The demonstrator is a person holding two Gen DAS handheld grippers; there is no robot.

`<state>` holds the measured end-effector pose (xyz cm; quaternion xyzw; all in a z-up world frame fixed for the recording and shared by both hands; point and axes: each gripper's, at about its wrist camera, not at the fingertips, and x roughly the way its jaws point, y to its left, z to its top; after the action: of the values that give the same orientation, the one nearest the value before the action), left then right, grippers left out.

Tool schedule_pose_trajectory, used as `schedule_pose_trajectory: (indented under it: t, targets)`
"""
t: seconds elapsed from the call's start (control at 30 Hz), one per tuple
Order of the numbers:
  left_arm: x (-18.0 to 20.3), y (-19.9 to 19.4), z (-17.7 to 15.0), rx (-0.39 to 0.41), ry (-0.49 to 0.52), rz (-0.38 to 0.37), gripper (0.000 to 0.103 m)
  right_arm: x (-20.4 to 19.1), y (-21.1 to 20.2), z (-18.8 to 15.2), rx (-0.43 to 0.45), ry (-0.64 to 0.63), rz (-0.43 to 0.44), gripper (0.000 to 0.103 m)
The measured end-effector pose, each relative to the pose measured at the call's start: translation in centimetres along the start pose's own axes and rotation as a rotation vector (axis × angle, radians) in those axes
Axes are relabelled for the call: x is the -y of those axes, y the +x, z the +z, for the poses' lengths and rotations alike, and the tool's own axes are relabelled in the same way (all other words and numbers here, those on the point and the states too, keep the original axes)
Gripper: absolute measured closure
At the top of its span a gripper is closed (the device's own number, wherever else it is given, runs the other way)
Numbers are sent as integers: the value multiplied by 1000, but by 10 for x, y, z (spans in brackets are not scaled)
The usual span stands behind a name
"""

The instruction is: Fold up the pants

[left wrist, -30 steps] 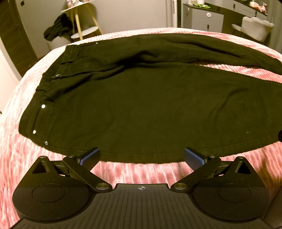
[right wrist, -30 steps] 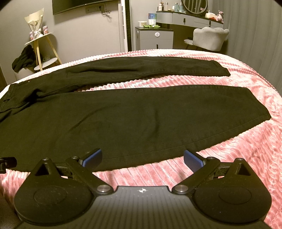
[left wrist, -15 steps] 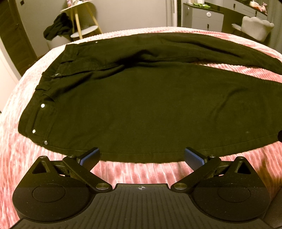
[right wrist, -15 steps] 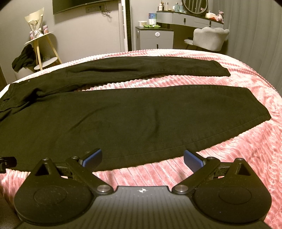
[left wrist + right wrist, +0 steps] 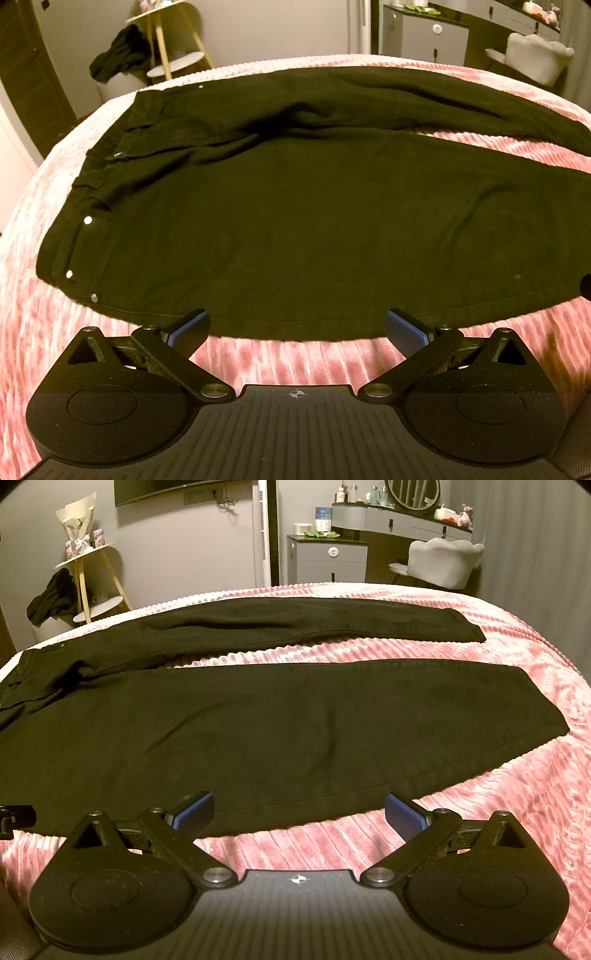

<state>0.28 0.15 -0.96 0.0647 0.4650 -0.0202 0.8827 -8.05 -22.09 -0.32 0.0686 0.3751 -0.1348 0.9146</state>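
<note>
Black pants (image 5: pixel 295 221) lie spread flat on a pink ribbed bedspread (image 5: pixel 295 365), waistband to the left, both legs running right. The right wrist view shows the near leg (image 5: pixel 295 731) and the far leg (image 5: pixel 314 624) lying apart, with a strip of bedspread between them. My left gripper (image 5: pixel 297 328) is open and empty, just short of the near hem by the hip. My right gripper (image 5: pixel 297 812) is open and empty at the near edge of the near leg.
A wooden side table (image 5: pixel 85 579) with dark clothing draped on it stands beyond the bed at the left. A grey cabinet (image 5: pixel 327 561), a vanity and a white chair (image 5: pixel 443 561) stand at the far right. The left gripper's tip (image 5: pixel 14 814) shows at the left edge.
Both grippers have stayed almost still. The left wrist view has drifted very slightly. The pants have not moved.
</note>
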Motion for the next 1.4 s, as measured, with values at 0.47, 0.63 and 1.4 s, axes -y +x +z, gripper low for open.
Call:
schedule_pose_trajectory:
  t: [0.47,0.63,1.4]
  targets:
    - [0,1,3,-12,3,-11,0,-3,0,2,-6,-14,6,4]
    - [-3,2,7,-29,-15,1,0,7,9,8,-44,30,52,4]
    - [7,123,133,342,-406,498,0,137,158,222,-194,369,53,9]
